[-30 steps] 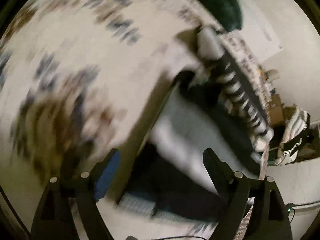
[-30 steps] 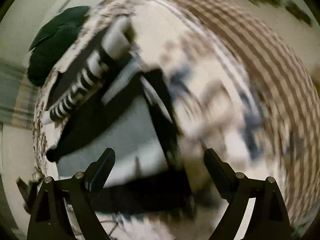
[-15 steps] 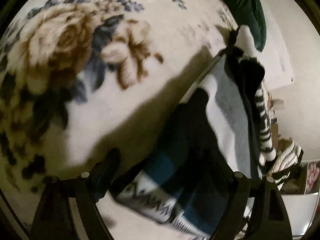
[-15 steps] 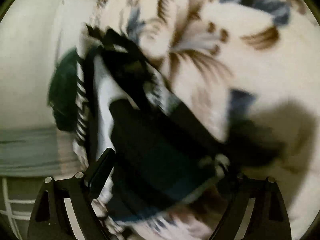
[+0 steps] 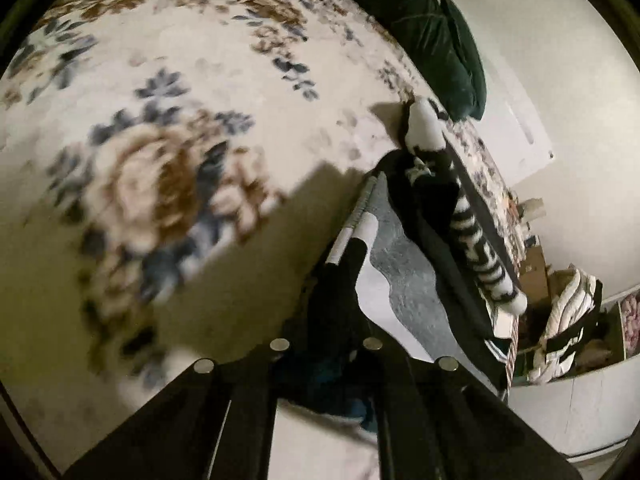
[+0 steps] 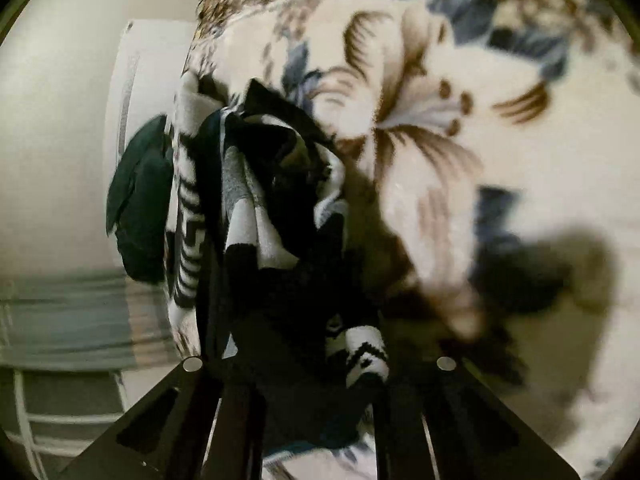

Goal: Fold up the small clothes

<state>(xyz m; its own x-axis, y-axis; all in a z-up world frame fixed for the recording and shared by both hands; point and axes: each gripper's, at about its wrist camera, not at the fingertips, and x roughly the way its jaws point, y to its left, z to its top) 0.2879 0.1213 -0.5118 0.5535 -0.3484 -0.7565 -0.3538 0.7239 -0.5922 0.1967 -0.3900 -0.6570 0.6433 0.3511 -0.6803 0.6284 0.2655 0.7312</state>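
Observation:
A small black, grey and white patterned garment [image 5: 396, 272] lies on a floral blanket [image 5: 180, 128]. My left gripper [image 5: 326, 336] is shut on the garment's dark near edge, lifting it. In the right wrist view the same garment [image 6: 280, 216] is bunched up, and my right gripper [image 6: 316, 364] is shut on its black and white patterned edge [image 6: 366, 354]. A black and white striped sock [image 5: 476, 236] lies along the garment's far side; it also shows in the right wrist view [image 6: 188, 216].
A dark green cushion [image 5: 432, 36] sits at the blanket's far end, by a white wall; it also shows in the right wrist view [image 6: 140, 200]. A heap of striped laundry [image 5: 568, 328] lies beyond the bed's edge. The blanket [image 6: 460, 128] spreads wide to the right.
Both grippers have closed from wide open onto the garment's near edge. The garment is now bunched and lifted between them, and both views have swung over the blanket.

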